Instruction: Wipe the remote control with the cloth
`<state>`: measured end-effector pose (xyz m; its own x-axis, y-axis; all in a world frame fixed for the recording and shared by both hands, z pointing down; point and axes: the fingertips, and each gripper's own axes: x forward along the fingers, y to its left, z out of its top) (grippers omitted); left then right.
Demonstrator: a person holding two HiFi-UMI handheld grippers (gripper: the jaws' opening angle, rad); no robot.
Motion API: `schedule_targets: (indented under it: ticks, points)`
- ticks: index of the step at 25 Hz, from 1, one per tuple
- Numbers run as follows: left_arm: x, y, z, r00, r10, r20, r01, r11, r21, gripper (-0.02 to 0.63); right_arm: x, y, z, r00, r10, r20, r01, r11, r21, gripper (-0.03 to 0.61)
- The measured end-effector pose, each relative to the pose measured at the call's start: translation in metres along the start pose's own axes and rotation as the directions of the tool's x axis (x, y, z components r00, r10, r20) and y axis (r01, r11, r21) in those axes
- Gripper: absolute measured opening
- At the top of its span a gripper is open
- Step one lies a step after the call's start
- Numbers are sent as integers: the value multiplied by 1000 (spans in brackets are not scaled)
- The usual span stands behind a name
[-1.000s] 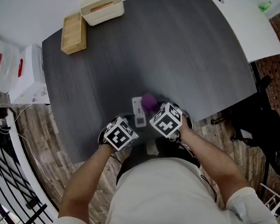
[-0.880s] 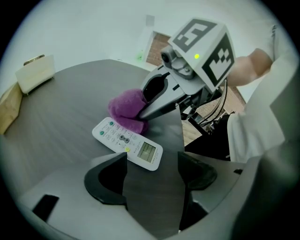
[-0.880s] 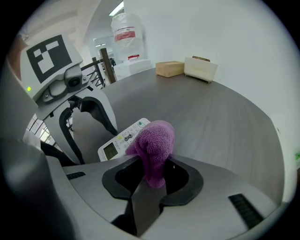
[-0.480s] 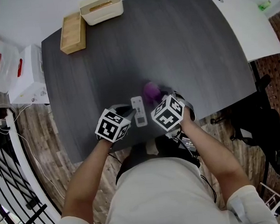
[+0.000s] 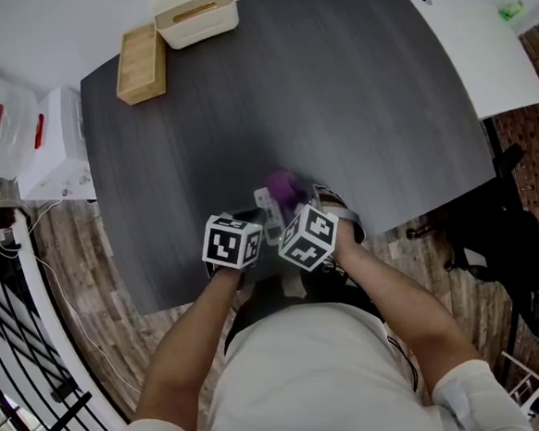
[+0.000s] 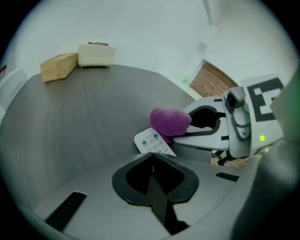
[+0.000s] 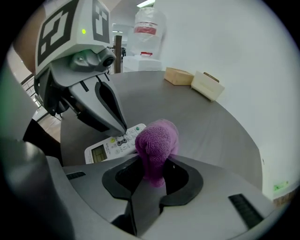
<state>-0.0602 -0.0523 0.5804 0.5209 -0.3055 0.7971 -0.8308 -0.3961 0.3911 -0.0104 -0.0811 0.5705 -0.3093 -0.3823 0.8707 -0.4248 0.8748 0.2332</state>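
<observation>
Person is holding two grippers close together over the near edge of the dark table, w/ the remote lying btwn them, display end pointing toward the person.

L gripper: jaws are pressing fully together, nothing btwn them. In the right gripper view the closed tips are coming down to a point and touching the remote's button face, approx mid-length. In the left gripper view the remote's button end is showing just beyond the closed tips.

R gripper: jaws are pinching the purple cloth, w/ a bunched wad sticking out past the tips. The wad is sitting over the remote's far end, opposite the display; actual contact can't be confirmed. The cloth is hiding part of the remote's far end in both gripper views.

In the head view both marker cubes are sitting side by side, almost touching, w/ the cloth and remote just beyond them.

Far side of the table: a wooden box and a white container are standing next to each other at the back-left corner, well apart from the remote.
</observation>
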Motion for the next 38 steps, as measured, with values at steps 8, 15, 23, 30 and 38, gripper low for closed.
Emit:
schedule_targets:
  ticks: [8, 15, 23, 30, 38]
  points:
    - [-1, 2, 1, 997, 68, 42, -64, 994, -88, 5, -18, 30, -11, 997, 80, 9, -79, 995, -56, 117]
    - [-1, 1, 1, 995, 83, 57, -77, 992, -104, 5, -39, 66, -32, 976, 218, -6, -217, 973, -80, 117]
    - [1, -2, 3, 997, 63, 51, -59, 996, -66, 5, -73, 112, -53, 892, 452, -22, -451, 882, -136, 117]
    - [-28, -6, 33, 994, -13, 106, -23, 941, 339, 6, -84, 84, -50, 911, 404, 86, -405, 914, -3, 117]
    - [-32, -32, -3, 968, -10, -252, 250, 160, 955, 270, -93, 45, -72, 949, 298, 105, -309, 944, 118, 117]
